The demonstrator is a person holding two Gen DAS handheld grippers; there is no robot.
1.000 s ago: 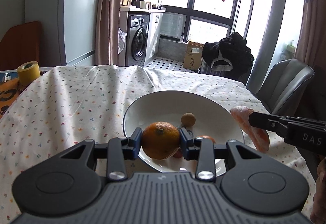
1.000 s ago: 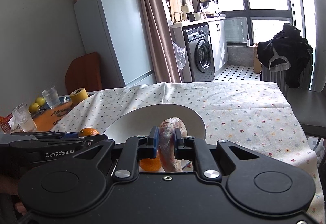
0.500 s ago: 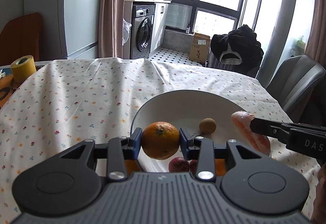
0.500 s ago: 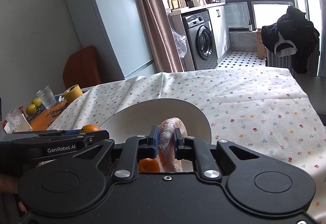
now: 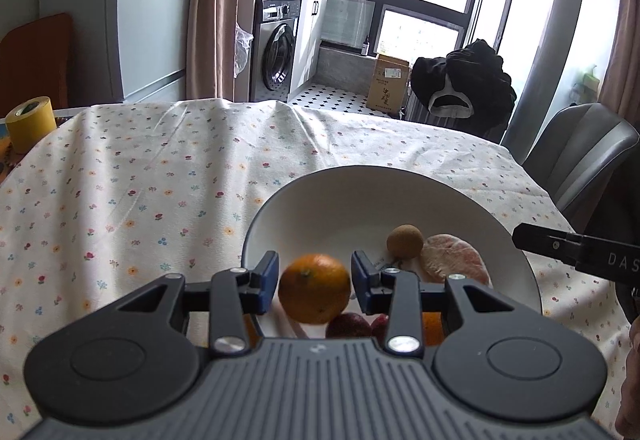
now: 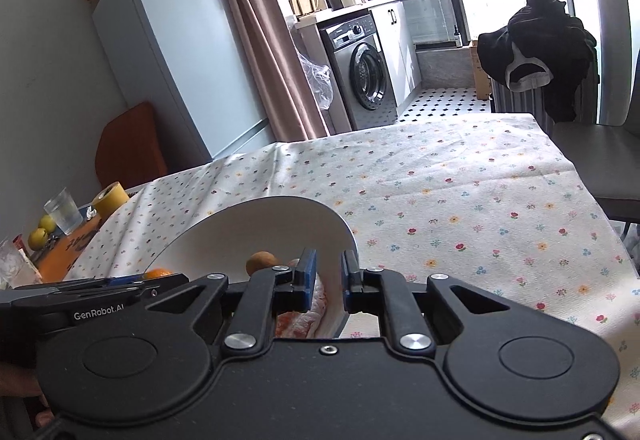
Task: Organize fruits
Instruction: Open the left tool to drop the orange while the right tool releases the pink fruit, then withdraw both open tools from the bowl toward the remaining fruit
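Note:
A white bowl (image 5: pixel 360 169) sits on the flowered tablecloth. My left gripper (image 5: pixel 315 274) is open over its near rim. The orange (image 5: pixel 315 288) sits low and loose between the blue pads. In the bowl lie a small brown fruit (image 5: pixel 405 242), a pink peeled fruit piece (image 5: pixel 456 262), dark red fruits (image 5: pixel 348 326) and another orange (image 5: pixel 432 328). My right gripper (image 6: pixel 328 276) is open at the bowl's (image 6: pixel 280 199) right rim, with the pink piece (image 6: pixel 316 300) lying below its fingers. From the left wrist view, the right gripper (image 5: pixel 576 252) reaches in from the right.
A yellow tape roll (image 5: pixel 30 121) stands at the table's far left, beside a glass (image 6: pixel 64 209) and yellow fruits (image 6: pixel 42 230). A grey chair (image 5: pixel 580 151) is at the right edge. Flowered cloth (image 6: pixel 460 207) stretches beyond the bowl.
Both grippers have opened. The pink piece left the right gripper and now lies in the bowl. The orange has sunk lower between the left pads.

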